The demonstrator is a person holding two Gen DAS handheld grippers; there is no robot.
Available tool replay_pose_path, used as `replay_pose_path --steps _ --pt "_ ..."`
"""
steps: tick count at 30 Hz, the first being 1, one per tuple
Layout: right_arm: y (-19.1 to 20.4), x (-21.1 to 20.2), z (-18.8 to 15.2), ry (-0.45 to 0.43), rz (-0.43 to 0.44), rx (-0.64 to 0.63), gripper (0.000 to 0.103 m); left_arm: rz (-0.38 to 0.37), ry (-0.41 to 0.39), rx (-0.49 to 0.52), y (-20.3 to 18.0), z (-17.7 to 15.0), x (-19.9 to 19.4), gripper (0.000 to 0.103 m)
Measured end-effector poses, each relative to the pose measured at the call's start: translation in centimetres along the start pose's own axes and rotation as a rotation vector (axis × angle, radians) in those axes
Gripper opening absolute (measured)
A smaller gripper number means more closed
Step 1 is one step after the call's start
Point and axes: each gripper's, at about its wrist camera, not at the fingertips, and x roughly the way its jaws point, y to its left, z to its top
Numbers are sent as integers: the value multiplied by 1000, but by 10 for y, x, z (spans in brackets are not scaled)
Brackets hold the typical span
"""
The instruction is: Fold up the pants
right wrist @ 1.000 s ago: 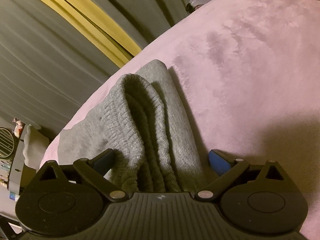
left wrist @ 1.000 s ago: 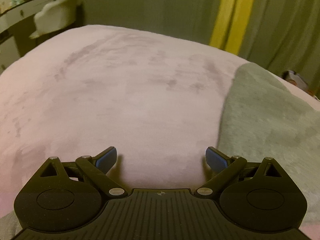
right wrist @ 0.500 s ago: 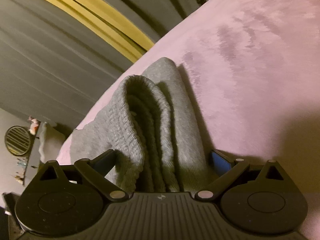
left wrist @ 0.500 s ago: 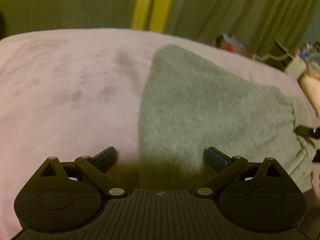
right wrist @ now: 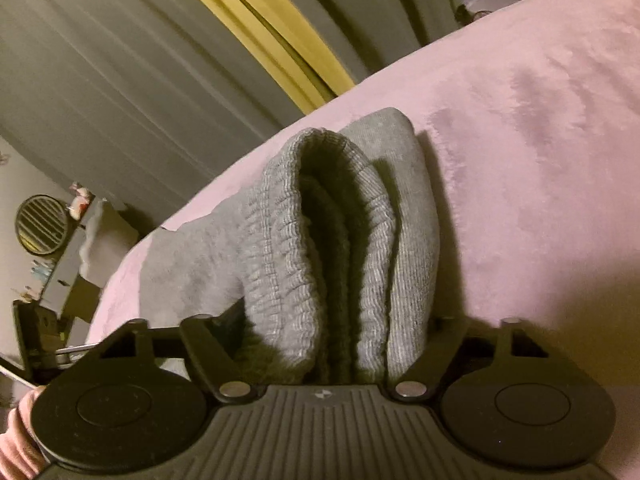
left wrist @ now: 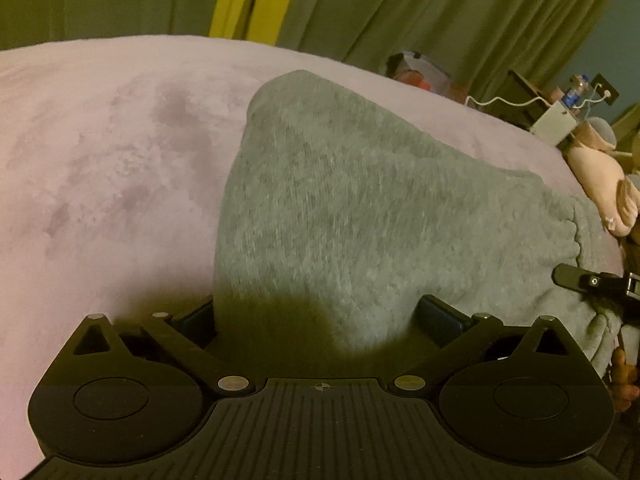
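The grey pants (left wrist: 360,208) lie folded on the pink blanket (left wrist: 100,160). My left gripper (left wrist: 316,314) is open, its fingers on either side of the near folded edge of the pants. In the right wrist view the ribbed waistband end (right wrist: 332,248) stands bunched in layers between the fingers of my right gripper (right wrist: 336,332), which has closed in against the fabric. The right gripper also shows at the far right of the left wrist view (left wrist: 592,280).
Green curtains with a yellow strip (left wrist: 244,0) hang behind the bed. A bedside stand with a white box and cables (left wrist: 556,120) and stuffed toys (left wrist: 600,176) sit at the right. A dresser with a round fan (right wrist: 42,224) stands at the left.
My left gripper swung right and moved in over the pants' near edge. My right gripper pushed further onto the waistband and its fingers narrowed against the fabric.
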Motion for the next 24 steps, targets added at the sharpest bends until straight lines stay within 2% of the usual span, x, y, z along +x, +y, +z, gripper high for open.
replay_pose_path --steps 4,6,9,10,11,13,16,20,24 --pt "0 3 2 15 13 24 79 -21 -47 39 -6 -4 -4 90" --pt "-1 6 5 22 23 31 89 -20 -43 29 -6 -3 -3 90" --pt "-1 6 6 28 16 16 92 -19 -44 33 -6 0 0 90" --pt "1 5 5 19 7 9 90 -9 -50 27 -9 0 -1 83" --pt "4 5 3 7 -14 -3 79 -4 -64 36 -14 0 -5 68" --pt "12 1 -1 -6 -49 -50 70 -8 -92 59 -28 -3 -13 44" --pt "25 -5 -5 -33 -65 -74 62 62 -128 76 -43 -3 -21 32" --pt "40 -22 -2 -87 -46 -104 58 57 -152 48 -45 9 -34 27" --pt "59 -32 11 -134 -7 -132 56 51 -237 73 -55 25 -51 25"
